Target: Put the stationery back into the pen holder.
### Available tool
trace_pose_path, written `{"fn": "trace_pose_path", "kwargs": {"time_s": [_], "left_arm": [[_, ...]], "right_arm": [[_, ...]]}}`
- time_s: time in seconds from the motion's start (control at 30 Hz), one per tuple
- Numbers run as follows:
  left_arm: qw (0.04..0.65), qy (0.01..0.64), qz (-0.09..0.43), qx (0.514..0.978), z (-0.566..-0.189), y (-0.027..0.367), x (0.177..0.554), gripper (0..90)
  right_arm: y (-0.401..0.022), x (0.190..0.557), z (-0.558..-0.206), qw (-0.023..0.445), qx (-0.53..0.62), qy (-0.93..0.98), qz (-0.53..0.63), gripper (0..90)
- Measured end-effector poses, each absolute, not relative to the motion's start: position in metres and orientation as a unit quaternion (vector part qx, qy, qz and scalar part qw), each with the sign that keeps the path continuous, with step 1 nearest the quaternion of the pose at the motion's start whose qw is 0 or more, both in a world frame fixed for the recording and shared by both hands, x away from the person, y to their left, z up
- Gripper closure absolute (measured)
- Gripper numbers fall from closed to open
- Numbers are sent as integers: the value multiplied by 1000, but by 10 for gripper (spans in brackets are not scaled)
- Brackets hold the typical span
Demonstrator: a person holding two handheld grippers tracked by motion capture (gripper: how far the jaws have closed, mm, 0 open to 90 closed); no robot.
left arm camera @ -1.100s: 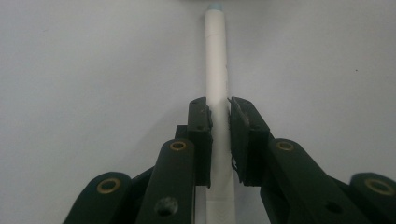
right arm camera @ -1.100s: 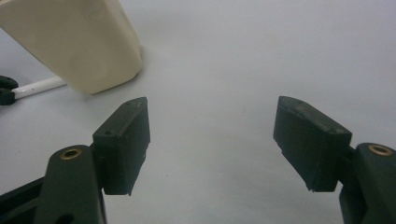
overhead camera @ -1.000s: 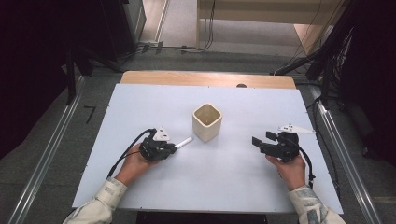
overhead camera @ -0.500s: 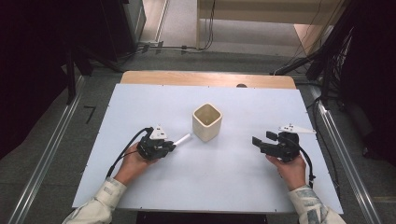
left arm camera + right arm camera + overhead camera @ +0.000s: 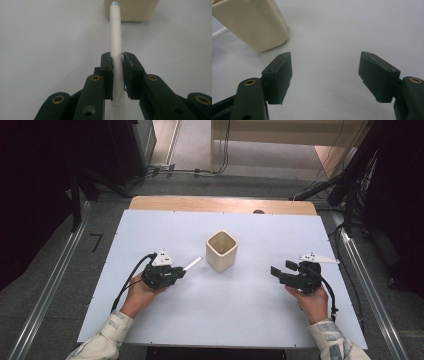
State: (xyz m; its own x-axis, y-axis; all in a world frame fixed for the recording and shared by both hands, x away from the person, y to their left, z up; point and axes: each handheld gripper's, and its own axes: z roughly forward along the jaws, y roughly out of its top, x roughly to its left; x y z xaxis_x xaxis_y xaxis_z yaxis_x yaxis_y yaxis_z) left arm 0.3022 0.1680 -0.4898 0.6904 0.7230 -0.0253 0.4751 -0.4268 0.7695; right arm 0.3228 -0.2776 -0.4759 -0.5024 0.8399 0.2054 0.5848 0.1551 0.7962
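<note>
Looks like a lab / recording room, not a home: a white table (image 5: 165, 320) stands on grey carpet floor (image 5: 45, 285) betw. metal rails (image 5: 42, 295), w/ cables (image 5: 200, 171) and dark equipment racks (image 5: 125, 150) behind.

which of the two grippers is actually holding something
The left gripper: its jaws are clamped on a white pen that points toward the cream cup. The right gripper has its jaws spread wide with nothing between them.

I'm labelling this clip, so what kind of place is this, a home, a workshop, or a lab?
Most likely a lab or recording room: a plain white table holding just one cream cup, metal rails along the floor beside it, and cables trailing across the floor behind.
</note>
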Motion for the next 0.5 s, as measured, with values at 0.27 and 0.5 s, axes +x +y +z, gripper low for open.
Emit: {"fn": "trace_pose_path", "kwargs": {"time_s": [0.27,0.5], "left_arm": [[421,375,162,809,-481,175,301,800],[434,382,164,799,-476,180,300,800]], "right_arm": [[-279,319,-474,149,474,747,441,241],[-280,315,-474,152,471,751,437,234]]}}
